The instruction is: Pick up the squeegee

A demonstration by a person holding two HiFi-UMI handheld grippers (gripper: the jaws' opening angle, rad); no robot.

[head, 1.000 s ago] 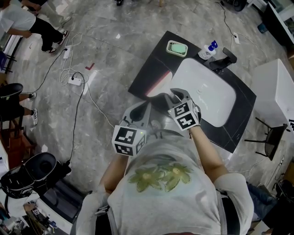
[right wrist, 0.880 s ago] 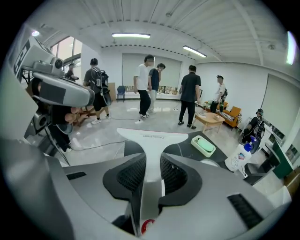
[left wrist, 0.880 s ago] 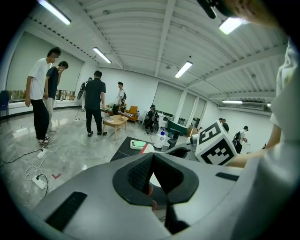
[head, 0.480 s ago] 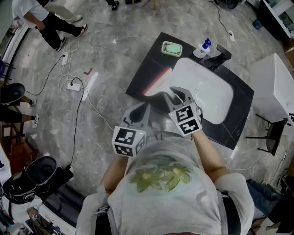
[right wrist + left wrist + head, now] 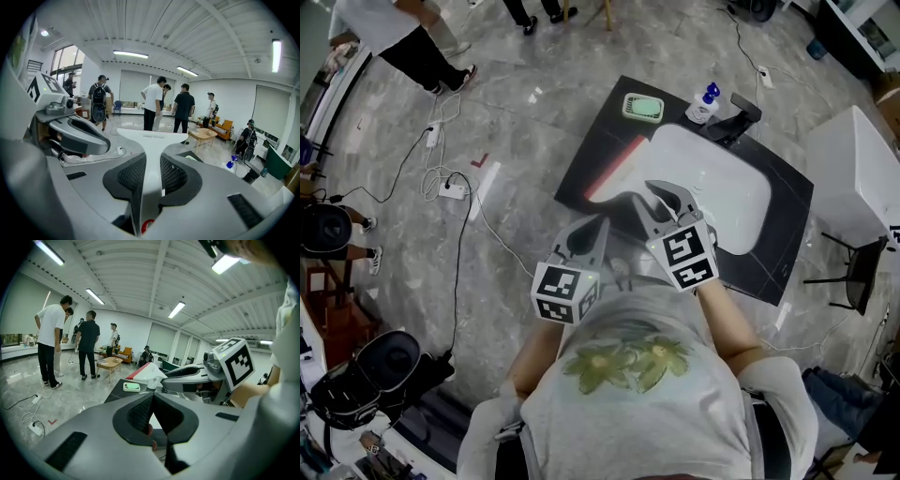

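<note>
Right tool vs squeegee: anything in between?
Nothing visible. The right tool has its jaws closed on the squeegee's white handle, blade out ahead. The left tool is shut and empty, off to the side.

The person wears a pale grey T-shirt (image 5: 628,403) with a green flower print; the left gripper (image 5: 598,230) and right gripper (image 5: 649,195) are grey, each bearing a black-and-white marker cube (image 5: 565,292).

open lab hall: strip lights (image 5: 95,296), floor cables (image 5: 457,262), a freestanding sink (image 5: 712,183).
</note>
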